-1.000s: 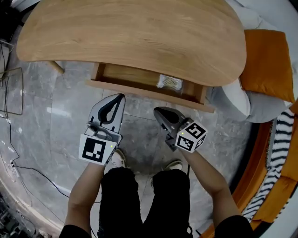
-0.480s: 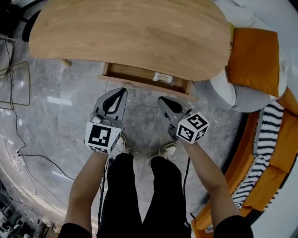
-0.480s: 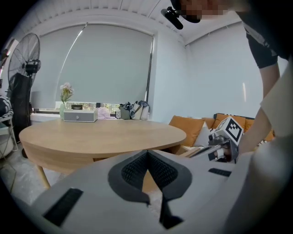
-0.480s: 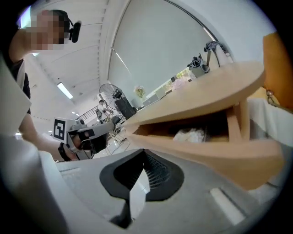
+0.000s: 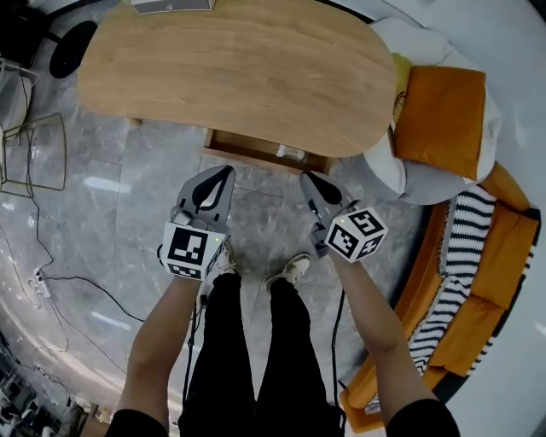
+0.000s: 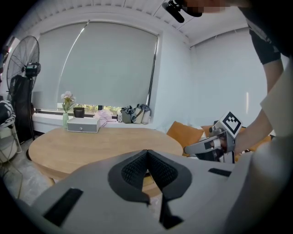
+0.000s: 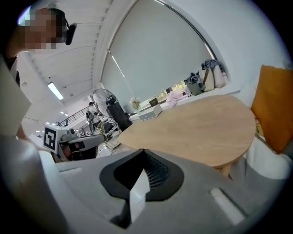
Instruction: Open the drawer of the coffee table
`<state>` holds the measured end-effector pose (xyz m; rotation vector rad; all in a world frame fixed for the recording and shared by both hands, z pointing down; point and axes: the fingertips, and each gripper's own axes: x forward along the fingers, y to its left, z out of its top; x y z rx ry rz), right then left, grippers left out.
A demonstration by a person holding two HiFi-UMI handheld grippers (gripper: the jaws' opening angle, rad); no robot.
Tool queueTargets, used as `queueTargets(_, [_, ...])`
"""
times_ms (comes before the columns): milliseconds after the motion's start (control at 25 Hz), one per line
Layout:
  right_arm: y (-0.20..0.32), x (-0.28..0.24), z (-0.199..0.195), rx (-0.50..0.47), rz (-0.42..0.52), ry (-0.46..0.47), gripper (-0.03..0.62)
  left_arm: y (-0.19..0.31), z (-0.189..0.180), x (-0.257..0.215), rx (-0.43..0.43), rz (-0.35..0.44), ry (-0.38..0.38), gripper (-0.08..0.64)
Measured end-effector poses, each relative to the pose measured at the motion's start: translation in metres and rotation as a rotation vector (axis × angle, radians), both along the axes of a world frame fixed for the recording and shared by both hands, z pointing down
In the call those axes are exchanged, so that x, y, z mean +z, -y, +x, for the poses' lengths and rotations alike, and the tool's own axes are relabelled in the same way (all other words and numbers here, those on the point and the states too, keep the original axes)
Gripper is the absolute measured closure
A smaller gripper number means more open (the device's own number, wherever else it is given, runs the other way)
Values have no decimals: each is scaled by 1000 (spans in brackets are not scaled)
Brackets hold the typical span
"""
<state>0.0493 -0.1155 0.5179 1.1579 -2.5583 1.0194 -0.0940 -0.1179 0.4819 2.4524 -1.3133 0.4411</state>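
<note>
Left tongs (image 5: 223, 172) and right tongs (image 5: 310, 177) are pressed together, empty. Beyond them, a shallow wooden drawer (image 5: 256, 152) stands open under the oval wooden surface (image 5: 239, 68).

seen from above, the worktop (image 5: 247, 77) fills the top of the view, with a box (image 5: 171, 5) at its far edge. a drawer (image 5: 247, 155) juts out from under its near edge, with a small item (image 5: 289, 153) inside. the left tongs (image 5: 223, 172) and right tongs (image 5: 309, 177) hang side by side in front of the drawer, apart from it, above the floor (image 5: 128, 213). a cushion (image 5: 439, 119) sits on a seat (image 5: 418, 183) right of the worktop. a wire stand (image 5: 34, 154) is on the floor to its left.
</note>
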Motion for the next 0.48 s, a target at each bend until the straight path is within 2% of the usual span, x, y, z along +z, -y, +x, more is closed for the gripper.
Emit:
queueTargets(120, [5, -31, 11, 49, -3, -8, 588, 1, -2, -26, 6, -7, 7, 554])
queueTargets(360, [18, -87, 32, 87, 15, -45, 588, 16, 3, -74, 1, 16, 4, 554])
queueTargets(480, [22, -123, 37, 94, 39, -50, 588, 17, 6, -95, 5, -4, 19, 554])
